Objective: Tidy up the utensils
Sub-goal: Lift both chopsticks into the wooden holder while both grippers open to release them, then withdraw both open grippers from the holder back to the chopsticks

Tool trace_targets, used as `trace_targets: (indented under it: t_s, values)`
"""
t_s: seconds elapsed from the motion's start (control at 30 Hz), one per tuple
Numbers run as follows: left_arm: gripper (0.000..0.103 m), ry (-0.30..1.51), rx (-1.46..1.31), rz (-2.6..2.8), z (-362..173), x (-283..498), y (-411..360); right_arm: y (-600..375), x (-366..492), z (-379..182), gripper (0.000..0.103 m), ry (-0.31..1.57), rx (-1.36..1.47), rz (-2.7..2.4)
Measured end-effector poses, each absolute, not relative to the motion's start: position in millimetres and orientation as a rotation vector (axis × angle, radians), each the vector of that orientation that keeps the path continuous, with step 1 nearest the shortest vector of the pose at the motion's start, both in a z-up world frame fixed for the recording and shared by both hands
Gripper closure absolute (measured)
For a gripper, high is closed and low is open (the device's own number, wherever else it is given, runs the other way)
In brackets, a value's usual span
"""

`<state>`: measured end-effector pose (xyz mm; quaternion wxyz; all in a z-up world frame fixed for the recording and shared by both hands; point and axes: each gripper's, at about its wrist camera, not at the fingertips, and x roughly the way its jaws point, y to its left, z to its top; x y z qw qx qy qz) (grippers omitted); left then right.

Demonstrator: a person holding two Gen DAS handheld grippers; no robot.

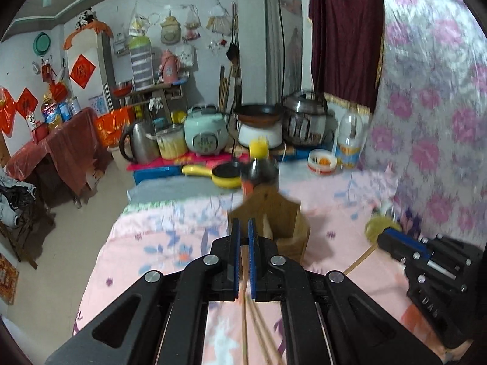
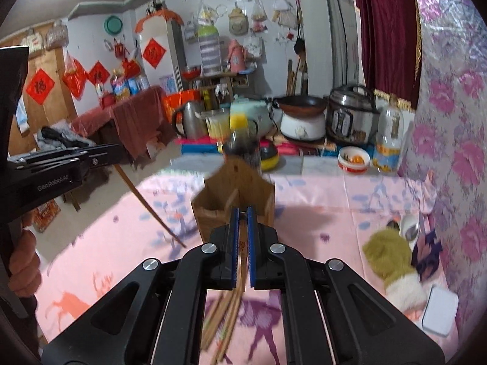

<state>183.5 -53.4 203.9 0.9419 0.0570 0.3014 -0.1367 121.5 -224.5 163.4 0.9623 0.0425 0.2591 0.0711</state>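
Both the left gripper [image 1: 242,228] and the right gripper [image 2: 242,216] are clamping chopsticks [image 1: 244,319], carrying them toward the wooden holder [image 2: 234,194] at twelve o'clock, where tips-down lowering seems needed next.

Wooden holder [image 2: 234,200] stands just ahead; open pink bedspread [image 2: 319,200] right of it, appliances [image 2: 350,118] behind.

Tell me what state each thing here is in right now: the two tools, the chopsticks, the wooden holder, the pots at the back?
Left tool: shut on chopsticks.
Right tool: shut on a bundle of chopsticks.
Wooden holder: upright on the pink cloth, its top open.
Pressure cooker: lid on.
Wok: sitting on the white cooker base.
Spoon: lying on the cloth, untouched.
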Motion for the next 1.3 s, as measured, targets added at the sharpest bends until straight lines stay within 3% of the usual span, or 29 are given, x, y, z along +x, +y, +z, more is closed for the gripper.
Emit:
trace_targets:
  t_s: [0.33, 0.63, 0.8, 0.9, 1.03, 1.3]
  values:
    - [0.098, 0.530, 0.064, -0.281, 227, 236, -72, -221, 171, 209, 0.097, 0.386, 0.105, 0.110]
    - [0.097, 0.649, 0.078, -0.292, 158, 274, -78, -217, 223, 162, 0.092, 0.481, 0.088, 0.111]
    - [0.095, 0.664, 0.025, -0.277, 157, 264, -54, -225, 212, 160, 0.088, 0.487, 0.127, 0.122]
    - [0.068, 0.638, -0.005, -0.244, 165, 246, -40, -228, 190, 168, 0.081, 0.461, 0.143, 0.128]
    - [0.066, 0.607, -0.026, -0.205, 170, 202, -18, -227, 142, 172, 0.075, 0.427, 0.135, 0.119]
    - [0.033, 0.579, -0.030, -0.170, 132, 101, 13, -236, 34, 143, 0.052, 0.390, 0.165, 0.133]
